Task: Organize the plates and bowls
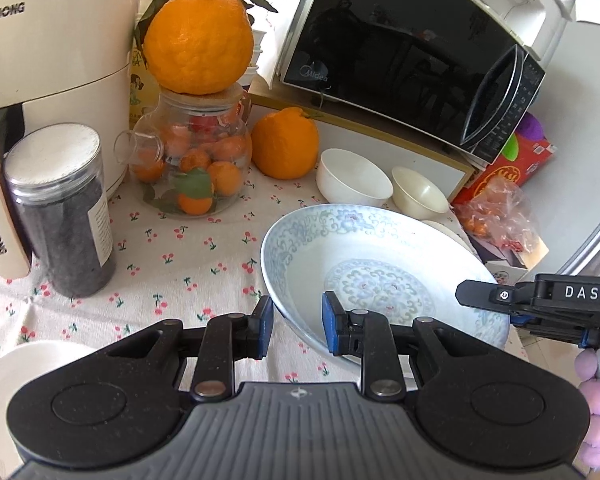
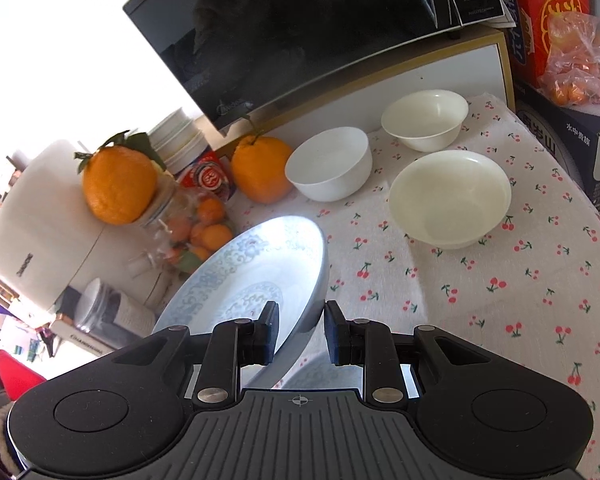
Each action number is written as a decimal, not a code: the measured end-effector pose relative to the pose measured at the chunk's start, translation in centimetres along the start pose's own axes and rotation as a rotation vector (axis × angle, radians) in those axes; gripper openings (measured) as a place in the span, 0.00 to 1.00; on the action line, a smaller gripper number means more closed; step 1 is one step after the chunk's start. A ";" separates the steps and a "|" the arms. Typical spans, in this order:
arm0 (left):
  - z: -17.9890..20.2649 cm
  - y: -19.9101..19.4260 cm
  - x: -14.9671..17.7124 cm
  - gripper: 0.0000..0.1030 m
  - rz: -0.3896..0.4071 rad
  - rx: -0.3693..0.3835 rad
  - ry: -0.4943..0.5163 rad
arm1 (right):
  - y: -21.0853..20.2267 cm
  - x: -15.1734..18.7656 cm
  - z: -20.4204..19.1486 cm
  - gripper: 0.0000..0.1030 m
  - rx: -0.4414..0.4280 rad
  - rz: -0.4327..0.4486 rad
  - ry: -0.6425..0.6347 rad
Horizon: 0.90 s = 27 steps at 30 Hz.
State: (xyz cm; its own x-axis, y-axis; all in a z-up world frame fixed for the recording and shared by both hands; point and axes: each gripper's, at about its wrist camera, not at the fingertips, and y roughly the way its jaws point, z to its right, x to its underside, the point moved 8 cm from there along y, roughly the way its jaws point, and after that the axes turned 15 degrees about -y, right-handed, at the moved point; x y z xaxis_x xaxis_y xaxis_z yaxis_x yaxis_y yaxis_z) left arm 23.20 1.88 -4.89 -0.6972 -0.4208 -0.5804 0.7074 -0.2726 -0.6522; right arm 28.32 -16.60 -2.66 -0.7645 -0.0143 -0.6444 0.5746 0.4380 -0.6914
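Observation:
A blue-patterned plate (image 1: 364,264) is tilted above the cherry-print tablecloth, and it also shows in the right wrist view (image 2: 256,268). My left gripper (image 1: 297,326) has its jaws around the plate's near-left rim, with a visible gap. My right gripper (image 2: 302,334) has its jaws around the plate's right rim, also with a gap; it shows in the left wrist view (image 1: 496,296). A white bowl (image 2: 329,164) and two cream bowls (image 2: 425,120) (image 2: 450,198) stand behind. A white dish (image 1: 8,384) lies at the left gripper's lower left.
A black microwave (image 1: 400,52) stands at the back. A glass jar of small oranges (image 1: 192,160) carries a big orange (image 1: 198,40); another orange (image 1: 284,144) lies beside it. A dark jar (image 1: 64,216), a white appliance (image 1: 52,40) and boxes with a bag (image 2: 576,64) flank the table.

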 end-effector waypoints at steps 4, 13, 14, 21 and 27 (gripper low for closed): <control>0.5 -0.7 0.5 0.23 0.004 0.009 0.022 | -1.2 0.5 -0.1 0.23 0.002 0.001 0.002; 1.2 -2.0 2.1 0.23 -0.017 0.043 0.050 | -3.8 1.7 0.1 0.23 -0.005 0.004 -0.006; 1.3 -2.1 2.2 0.23 -0.020 0.046 0.053 | -4.1 1.8 0.2 0.23 -0.002 0.005 -0.010; 2.1 -2.6 3.5 0.23 -0.039 0.062 0.077 | -5.5 2.9 0.9 0.23 0.008 0.000 -0.014; 2.7 -2.7 4.4 0.23 -0.052 0.067 0.111 | -6.0 4.3 1.6 0.23 0.011 -0.031 -0.007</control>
State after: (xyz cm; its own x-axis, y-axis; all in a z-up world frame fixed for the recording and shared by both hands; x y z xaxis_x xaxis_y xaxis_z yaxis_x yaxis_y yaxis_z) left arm 18.50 -1.52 -4.36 -0.7394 -0.3071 -0.5992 0.6732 -0.3507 -0.6510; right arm 22.00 -20.74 -1.79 -0.7797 -0.0338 -0.6252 0.5543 0.4272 -0.7144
